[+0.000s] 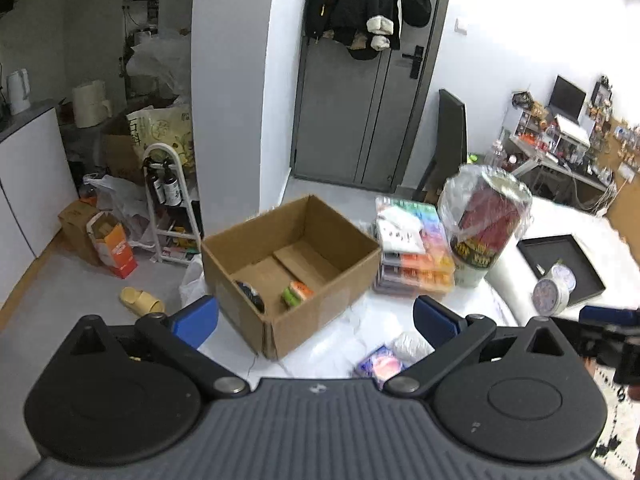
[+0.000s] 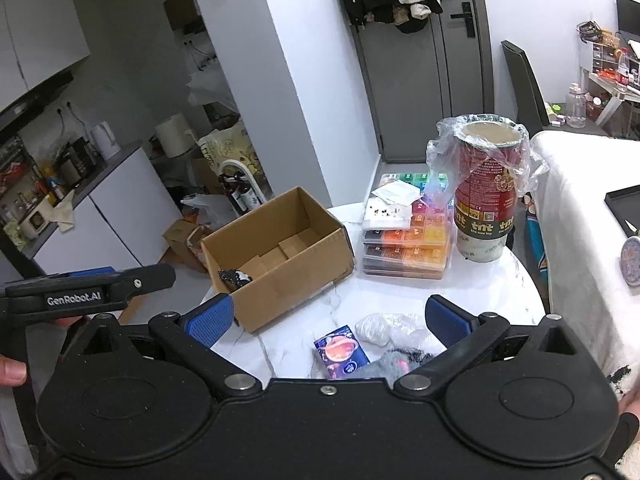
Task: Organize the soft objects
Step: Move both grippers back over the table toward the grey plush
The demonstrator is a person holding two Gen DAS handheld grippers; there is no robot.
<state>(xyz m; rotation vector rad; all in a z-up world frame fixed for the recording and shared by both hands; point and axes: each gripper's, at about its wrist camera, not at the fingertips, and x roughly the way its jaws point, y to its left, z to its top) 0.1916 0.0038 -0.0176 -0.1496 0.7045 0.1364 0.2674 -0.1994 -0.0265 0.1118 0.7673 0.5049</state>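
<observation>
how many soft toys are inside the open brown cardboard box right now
2 visible. A dark black-and-white soft toy lies in the near left corner of the open brown cardboard box; a green-and-orange soft toy sits right of it. The near wall may hide more.

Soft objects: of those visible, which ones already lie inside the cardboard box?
Two: the green-and-orange toy and the dark one lie in the cardboard box. The purple packet, white bag and grey plush lie on the table.

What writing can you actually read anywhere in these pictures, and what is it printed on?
"GenRobot.AI": side of the left tool.
"tnt", repeated, with "the new toy" beneath: red tub.
"A6", "39": stacked colour boxes; other codes too small.
Blue packet and yellow bag: print unreadable.
</observation>
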